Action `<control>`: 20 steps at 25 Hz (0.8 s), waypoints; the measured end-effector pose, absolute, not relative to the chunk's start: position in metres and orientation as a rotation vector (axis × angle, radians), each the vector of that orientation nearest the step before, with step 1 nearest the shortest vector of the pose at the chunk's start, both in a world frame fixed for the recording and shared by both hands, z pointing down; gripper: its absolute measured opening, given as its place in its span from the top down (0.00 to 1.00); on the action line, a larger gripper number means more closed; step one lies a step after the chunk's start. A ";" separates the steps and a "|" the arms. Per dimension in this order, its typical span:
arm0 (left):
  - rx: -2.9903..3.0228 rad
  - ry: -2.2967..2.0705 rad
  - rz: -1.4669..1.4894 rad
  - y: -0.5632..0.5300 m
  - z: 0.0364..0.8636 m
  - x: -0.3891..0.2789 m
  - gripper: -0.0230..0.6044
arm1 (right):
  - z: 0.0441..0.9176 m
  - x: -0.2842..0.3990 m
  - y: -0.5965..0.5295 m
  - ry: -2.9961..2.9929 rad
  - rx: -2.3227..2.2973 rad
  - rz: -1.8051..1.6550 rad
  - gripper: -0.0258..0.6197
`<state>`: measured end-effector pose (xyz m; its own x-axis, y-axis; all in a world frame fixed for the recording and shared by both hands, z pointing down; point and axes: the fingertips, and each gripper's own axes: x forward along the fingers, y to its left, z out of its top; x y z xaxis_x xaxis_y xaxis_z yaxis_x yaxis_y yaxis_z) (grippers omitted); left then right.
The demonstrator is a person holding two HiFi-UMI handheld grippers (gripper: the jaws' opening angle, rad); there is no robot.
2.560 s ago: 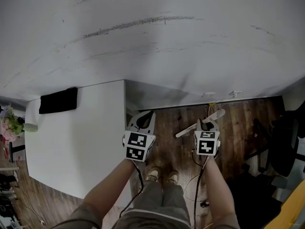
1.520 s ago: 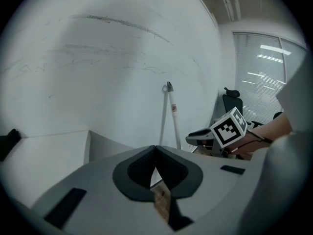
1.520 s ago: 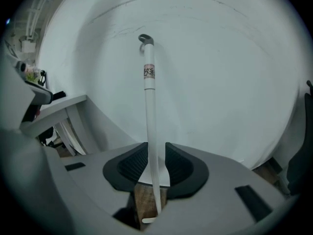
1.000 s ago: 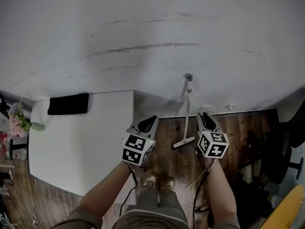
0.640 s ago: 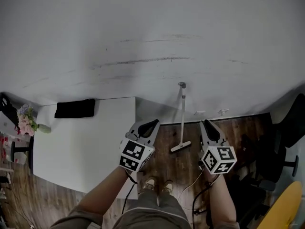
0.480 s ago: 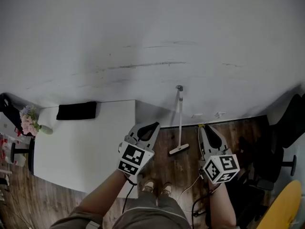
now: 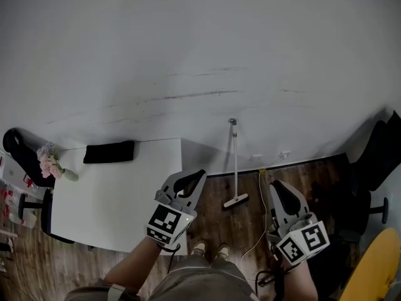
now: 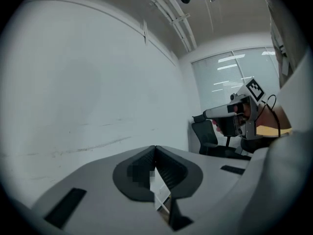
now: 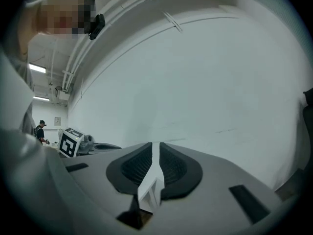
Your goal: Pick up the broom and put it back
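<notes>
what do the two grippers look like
The left gripper and right gripper are matching light grey handheld units with black ribbed fingers, each carrying a white cube bearing black square markers. The right one's fingers are closing with nothing between them.

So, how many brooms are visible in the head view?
1. The broom stands against the white wall, its head on the wooden floor, right of the white table. Others may be hidden outside the view.

The broom stands against the wall, just right of the table, with a chair farther right.
</notes>
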<state>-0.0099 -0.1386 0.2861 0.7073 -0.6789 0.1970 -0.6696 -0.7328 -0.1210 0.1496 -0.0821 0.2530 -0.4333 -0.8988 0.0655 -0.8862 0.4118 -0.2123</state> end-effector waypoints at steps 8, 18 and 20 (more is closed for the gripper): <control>-2.866 1.094 -0.333 -0.092 0.263 -0.025 0.94 | 0.245 0.134 -0.030 2.588 -1.647 -0.332 0.89; -2.906 1.073 -0.355 -0.062 0.275 -0.030 0.94 | 0.259 0.114 -0.002 2.660 -1.643 -0.346 0.89; -2.903 1.072 -0.350 -0.060 0.276 -0.031 0.94 | 0.259 0.115 -0.001 2.648 -1.650 -0.342 0.90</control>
